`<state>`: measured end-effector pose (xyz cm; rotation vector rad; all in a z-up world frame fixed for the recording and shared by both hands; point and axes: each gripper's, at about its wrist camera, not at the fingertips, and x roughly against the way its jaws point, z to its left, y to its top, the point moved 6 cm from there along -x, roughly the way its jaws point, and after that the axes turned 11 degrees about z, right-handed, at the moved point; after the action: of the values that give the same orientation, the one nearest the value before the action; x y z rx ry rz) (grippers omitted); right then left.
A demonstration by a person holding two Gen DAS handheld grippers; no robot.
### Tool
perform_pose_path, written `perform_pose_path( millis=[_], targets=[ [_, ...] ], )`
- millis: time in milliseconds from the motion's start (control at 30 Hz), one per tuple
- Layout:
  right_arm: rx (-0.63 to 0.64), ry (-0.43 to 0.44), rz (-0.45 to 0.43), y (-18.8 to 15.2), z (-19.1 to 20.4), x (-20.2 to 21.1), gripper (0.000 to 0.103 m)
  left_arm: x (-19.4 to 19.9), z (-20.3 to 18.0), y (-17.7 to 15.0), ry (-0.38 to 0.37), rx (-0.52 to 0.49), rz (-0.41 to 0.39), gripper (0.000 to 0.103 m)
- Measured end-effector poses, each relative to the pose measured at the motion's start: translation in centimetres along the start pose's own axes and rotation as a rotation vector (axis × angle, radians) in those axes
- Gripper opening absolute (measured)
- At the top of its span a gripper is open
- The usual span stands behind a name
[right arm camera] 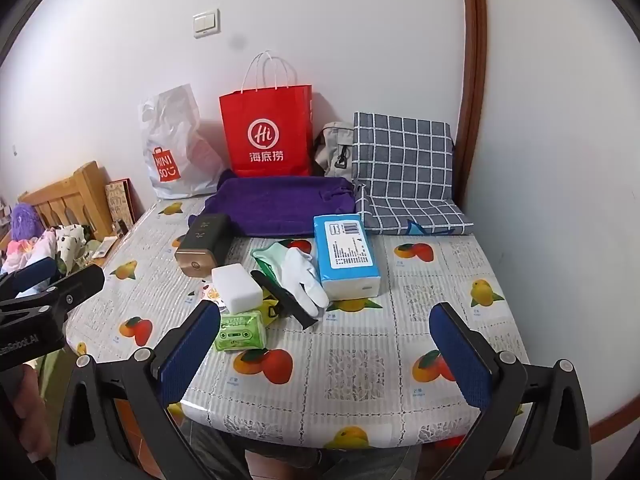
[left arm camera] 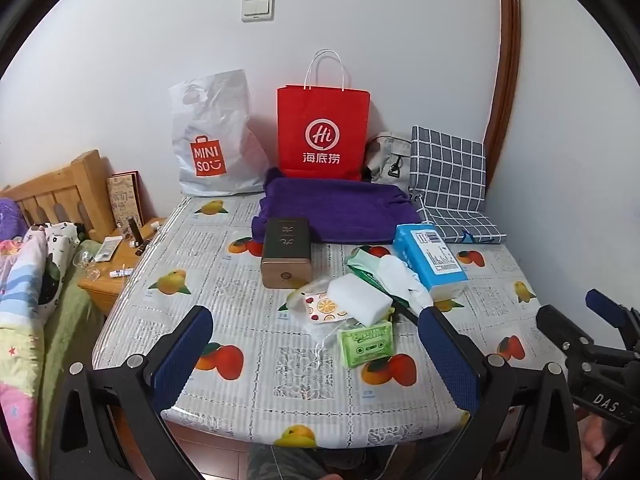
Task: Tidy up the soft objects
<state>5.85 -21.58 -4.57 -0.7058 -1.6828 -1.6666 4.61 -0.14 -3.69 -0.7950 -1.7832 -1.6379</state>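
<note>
Currently nothing is held | both jaws wide: left gripper [left arm camera: 316, 354], right gripper [right arm camera: 326, 350] | soft items clustered mid-table [right arm camera: 360, 364] | green tissue pack [right arm camera: 241, 332] nearest; should be gripped gently across its short sides.

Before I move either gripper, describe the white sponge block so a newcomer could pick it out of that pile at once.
Start at the red paper bag standing against the wall, then come forward over the purple towel to the clutter mid-table. The white sponge block lies there between the dark tin box and the green tissue pack. It alone is plain white, unprinted and brick-shaped.
</note>
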Motion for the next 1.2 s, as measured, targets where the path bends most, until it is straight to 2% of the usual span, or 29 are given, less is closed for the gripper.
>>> perform_pose_path(
  millis=[133,167,433,1200],
  targets=[
    [-0.002,0.005,-0.014,-0.3,0.0,-0.2,0.103,0.4,-0.1,-0.2,-0.048,-0.015,0.008,0.103],
    [0.001,0.004,-0.014,-0.4,0.0,-0.2,0.103,0.0,0.5,-0.1,0.034,0.013,0.012,0.103],
    [-0.014,-0.001,-0.018,0.0,-0.2,1.5,0.103,0.9,0.9,0.0,0.050,0.006,0.001,0.103],
    [-0.034,0.009,-0.018,-0.4,-0.8,1.3,0.103,1.7,1.1,0.3,0.061,0.000,-0.007,0.103]
  ],
)
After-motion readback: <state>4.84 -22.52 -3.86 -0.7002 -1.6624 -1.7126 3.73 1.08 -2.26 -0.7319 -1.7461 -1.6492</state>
